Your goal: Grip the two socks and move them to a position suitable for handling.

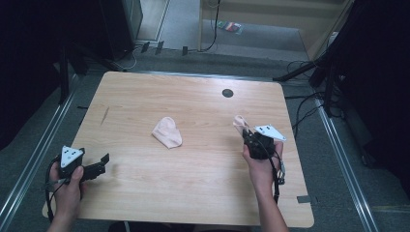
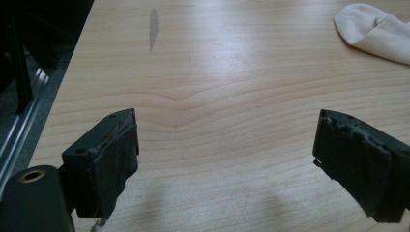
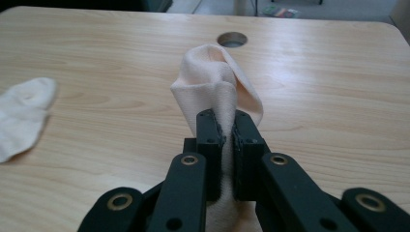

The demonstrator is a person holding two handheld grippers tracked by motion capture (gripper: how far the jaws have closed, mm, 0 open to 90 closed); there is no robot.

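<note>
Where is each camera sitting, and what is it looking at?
High view: above the person's side, looking down on the table; both forearms, the left gripper and the right gripper show.
Left gripper view: rides the left gripper, its jaws wide apart, facing bare tabletop.
Right gripper view: rides the right gripper, its jaws pinching a held sock.
Shared: the flat sock lies in all three.
</note>
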